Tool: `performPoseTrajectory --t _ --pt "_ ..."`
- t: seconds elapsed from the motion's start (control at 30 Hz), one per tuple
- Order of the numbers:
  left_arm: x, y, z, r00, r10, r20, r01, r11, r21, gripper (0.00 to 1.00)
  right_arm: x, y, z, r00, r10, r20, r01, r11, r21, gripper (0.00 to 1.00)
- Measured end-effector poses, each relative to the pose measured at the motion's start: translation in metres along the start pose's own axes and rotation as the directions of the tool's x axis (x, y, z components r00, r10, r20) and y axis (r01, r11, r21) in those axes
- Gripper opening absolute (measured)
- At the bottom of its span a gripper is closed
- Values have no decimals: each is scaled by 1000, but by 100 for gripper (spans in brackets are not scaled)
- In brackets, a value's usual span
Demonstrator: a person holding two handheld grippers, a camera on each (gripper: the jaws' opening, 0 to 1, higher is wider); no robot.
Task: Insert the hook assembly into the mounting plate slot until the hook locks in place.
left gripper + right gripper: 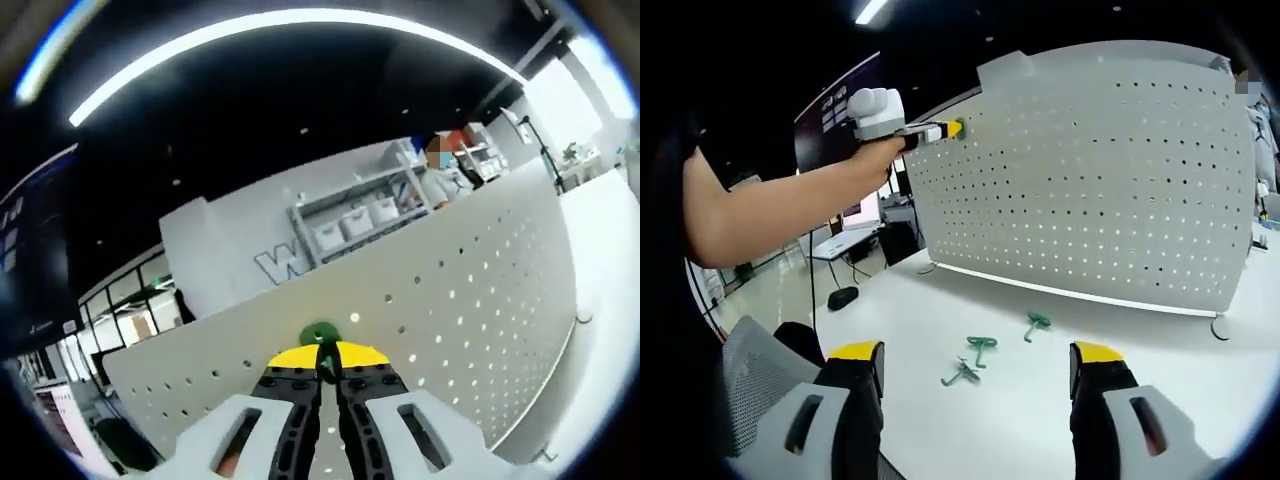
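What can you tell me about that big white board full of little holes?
The perforated board is a large pale panel, probably painted metal, dotted with regular rows of small round holes. It stands upright on the white table. The left gripper holds a green hook against its upper corner. Three more hooks lie before it.

Right gripper view: bench [1040, 420] surface between the right tongs [980, 375] is open, save three green hooks [980, 347] lying loose at lower centre (one apart toward the right, two close together). Any low pass across the middle meets them.

Perforated panel [1110, 170] stands upright along the bench's far edge, walling off centre and right of frame. A bare strip of bench runs between hooks and panel foot.

Person's arm [780, 205] crosses upper left of frame, reaching to the panel's upper left corner with the left tongs [952, 129]. A chair back [750, 380] sits at lower left.
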State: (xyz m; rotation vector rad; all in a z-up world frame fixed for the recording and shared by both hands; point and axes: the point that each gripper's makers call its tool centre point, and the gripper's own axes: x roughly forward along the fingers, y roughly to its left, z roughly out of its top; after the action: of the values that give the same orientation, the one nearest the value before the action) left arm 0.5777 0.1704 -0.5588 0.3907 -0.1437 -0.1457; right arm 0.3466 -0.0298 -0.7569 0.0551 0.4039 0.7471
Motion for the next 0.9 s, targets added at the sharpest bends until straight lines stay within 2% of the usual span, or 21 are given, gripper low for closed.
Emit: performPoseTrajectory --t 0.17,0.33,0.53,0.57,0.6,0.63,0.73,0.9 --pt "1 -2 0 1000 8 -3 -8 996 88 5 0 0 -1 1000 0 -1 0 1000 1 74" --pt "2 -2 0 1000 19 9 -20 992 128 5 -1 -1 -1 1000 -2 -1 2 1000 4 73" --pt "3 0 0 999 18 27 -20 995 95 5 -1 -1 -1 1000 -3 -2 3 1000 6 73" --pt "3 1 0 999 14 37 -17 998 68 5 -1 -1 -1 1000 -3 -2 3 1000 7 73" --pt "4 1 -1 999 7 47 -7 1000 7 5 -1 -1 -1 1000 -2 -2 2 1000 7 73" --pt "3 3 -2 999 2 47 -2 1000 -8 5 -1 -1 -1 1000 -2 -4 2 1000 6 73" --pt "2 1 -1 999 9 46 -10 1000 29 5 -1 0 -1 1000 -1 -4 1 1000 3 73" --pt "0 1 -2 999 7 47 -7 1000 -2 5 -2 -1 -1 1000 -6 -4 6 1000 3 72"
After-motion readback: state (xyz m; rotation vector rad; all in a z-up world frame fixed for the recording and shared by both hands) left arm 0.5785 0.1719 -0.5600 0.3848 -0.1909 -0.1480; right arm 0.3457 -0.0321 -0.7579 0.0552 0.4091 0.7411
